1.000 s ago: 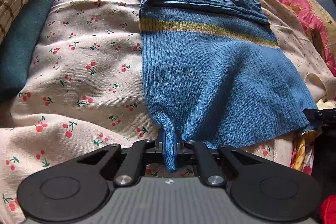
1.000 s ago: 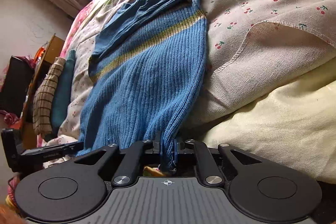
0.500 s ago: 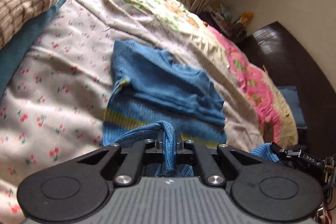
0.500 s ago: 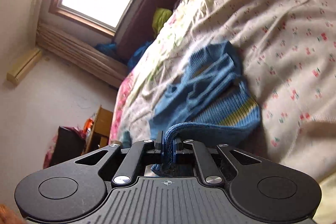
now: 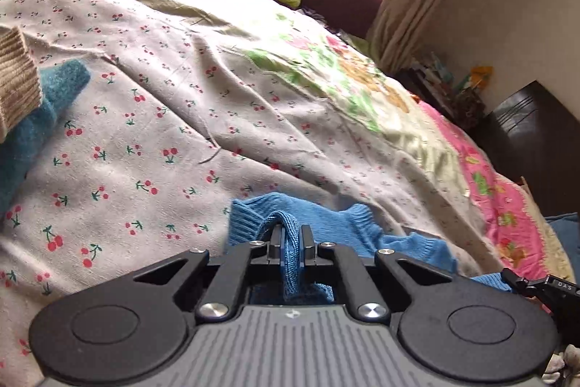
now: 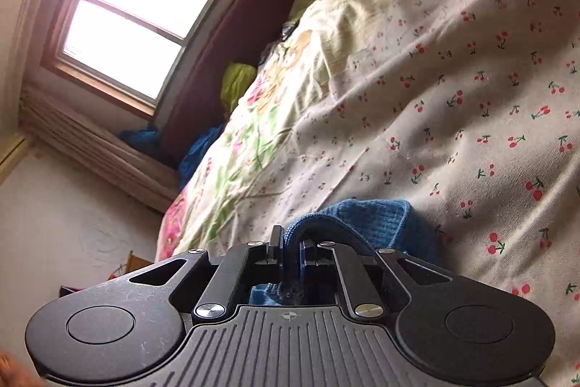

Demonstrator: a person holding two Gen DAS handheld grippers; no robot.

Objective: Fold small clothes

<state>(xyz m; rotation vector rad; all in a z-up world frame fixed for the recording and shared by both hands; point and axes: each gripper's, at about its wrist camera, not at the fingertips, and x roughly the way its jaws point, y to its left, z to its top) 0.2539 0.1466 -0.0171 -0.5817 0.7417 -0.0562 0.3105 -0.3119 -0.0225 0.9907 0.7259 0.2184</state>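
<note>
Clearly, both claws have the hem of the blue ribbed-knit sweater carried over to its far end, which lies bunched on the cherry-print cotton bedsheet just ahead of the fingers. The left gripper is clamped tight on a rope of knit; the right gripper has its jaws opening, with the fabric still pinched between them. If the right side drops first while the left keeps hold, the hem could land skewed and the fold would sit crooked; the loose knit might also snag on the parting fingers and drag back. Little of the sweater shows, so its long axis is hard to call: it seems to run from the grippers away toward the headboard, collar end farthest.
</note>
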